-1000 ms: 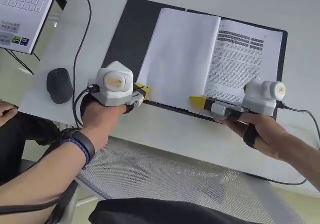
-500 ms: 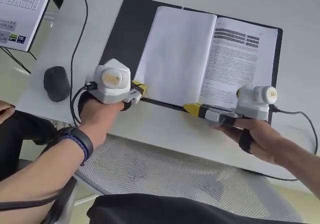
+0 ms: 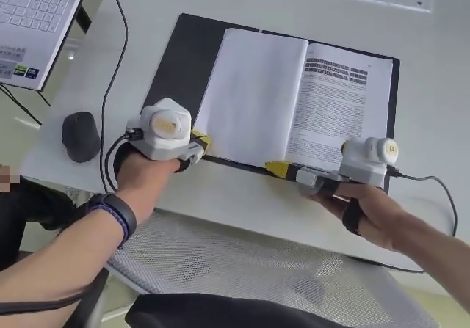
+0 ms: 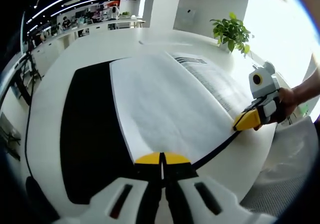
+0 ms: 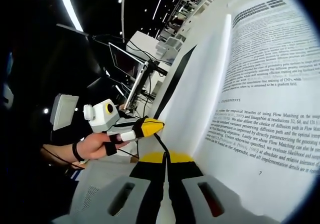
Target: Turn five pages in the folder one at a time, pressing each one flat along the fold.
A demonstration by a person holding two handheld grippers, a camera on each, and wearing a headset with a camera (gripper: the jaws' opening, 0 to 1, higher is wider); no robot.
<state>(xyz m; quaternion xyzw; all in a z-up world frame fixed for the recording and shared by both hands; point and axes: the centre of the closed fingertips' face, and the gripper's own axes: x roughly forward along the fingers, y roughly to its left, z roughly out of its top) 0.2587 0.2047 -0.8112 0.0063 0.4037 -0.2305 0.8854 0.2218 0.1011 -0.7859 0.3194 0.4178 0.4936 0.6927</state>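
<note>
Resting open on the desk [image 3: 242, 196], the black folder [image 3: 183, 56] has the left gripper [image 3: 200, 139], yellow fingers pressed together, at the near edge of the blank page [image 3: 253, 93], and the right gripper [image 3: 277, 168], likewise closed, at the near end of the fold [image 3: 297, 100].

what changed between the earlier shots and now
Very little; most of the shift is the camera moving. The right gripper seems to have slid a touch down the fold to the folder's near edge. Nothing was taken hold of or let go. The left gripper stays at the blank page's near corner, both grippers' fingers stay shut, and the same two pages lie open.
</note>
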